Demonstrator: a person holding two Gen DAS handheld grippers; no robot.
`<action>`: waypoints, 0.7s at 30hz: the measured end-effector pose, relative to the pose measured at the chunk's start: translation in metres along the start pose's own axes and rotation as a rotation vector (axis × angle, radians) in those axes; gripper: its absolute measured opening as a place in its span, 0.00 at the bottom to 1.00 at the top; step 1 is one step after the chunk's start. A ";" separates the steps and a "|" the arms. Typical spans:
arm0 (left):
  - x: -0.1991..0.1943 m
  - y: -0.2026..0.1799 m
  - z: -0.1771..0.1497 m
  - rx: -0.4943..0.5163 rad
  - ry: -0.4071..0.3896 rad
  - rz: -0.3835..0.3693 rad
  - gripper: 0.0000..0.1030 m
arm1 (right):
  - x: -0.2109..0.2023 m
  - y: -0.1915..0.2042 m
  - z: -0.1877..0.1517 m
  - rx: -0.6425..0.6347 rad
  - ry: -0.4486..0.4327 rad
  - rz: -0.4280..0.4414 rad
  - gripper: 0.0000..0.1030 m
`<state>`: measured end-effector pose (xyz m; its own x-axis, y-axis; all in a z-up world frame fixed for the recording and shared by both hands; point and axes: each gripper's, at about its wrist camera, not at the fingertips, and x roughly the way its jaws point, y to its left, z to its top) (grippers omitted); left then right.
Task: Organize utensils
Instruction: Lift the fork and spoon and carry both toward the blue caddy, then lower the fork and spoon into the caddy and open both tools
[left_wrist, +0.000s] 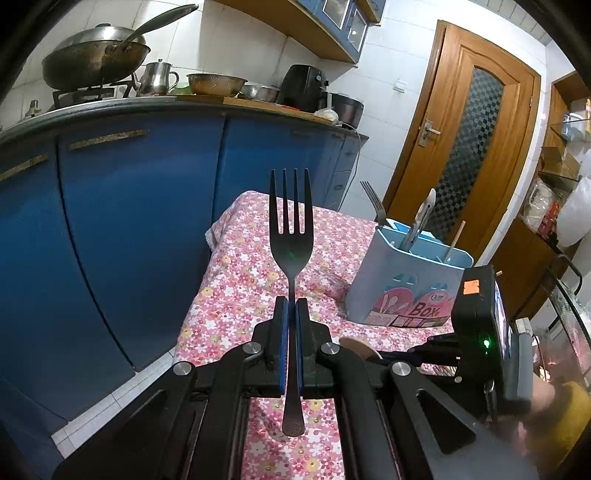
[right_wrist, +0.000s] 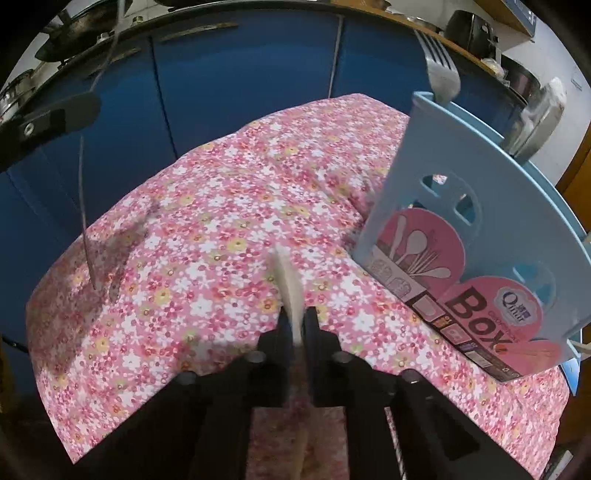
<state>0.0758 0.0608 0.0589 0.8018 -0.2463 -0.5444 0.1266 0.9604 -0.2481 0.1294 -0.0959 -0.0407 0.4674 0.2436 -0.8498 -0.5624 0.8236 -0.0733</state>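
- The left gripper (left_wrist: 291, 310) points slightly downward, its 2 fingers (left_wrist: 282, 332) clamped together.
- The right gripper (right_wrist: 297, 321) tilts steeply downward, its 2 fingers pinched nearly closed.

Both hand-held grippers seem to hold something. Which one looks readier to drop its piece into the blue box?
Probably the right hand-held gripper: its pale utensil sits close beside the blue box. The left hand-held gripper, clamping the fork, looks farther away.
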 end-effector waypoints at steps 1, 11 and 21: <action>0.000 -0.001 0.000 0.002 0.001 -0.002 0.01 | -0.003 0.000 -0.002 0.006 -0.014 0.000 0.07; -0.001 -0.021 0.005 0.026 -0.024 -0.031 0.01 | -0.082 -0.015 -0.018 0.151 -0.320 0.025 0.07; 0.006 -0.058 0.031 0.064 -0.081 -0.070 0.01 | -0.155 -0.074 -0.034 0.374 -0.608 0.032 0.07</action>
<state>0.0916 0.0075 0.0951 0.8341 -0.3046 -0.4599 0.2194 0.9481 -0.2300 0.0753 -0.2121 0.0782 0.8132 0.4236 -0.3990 -0.3617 0.9051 0.2237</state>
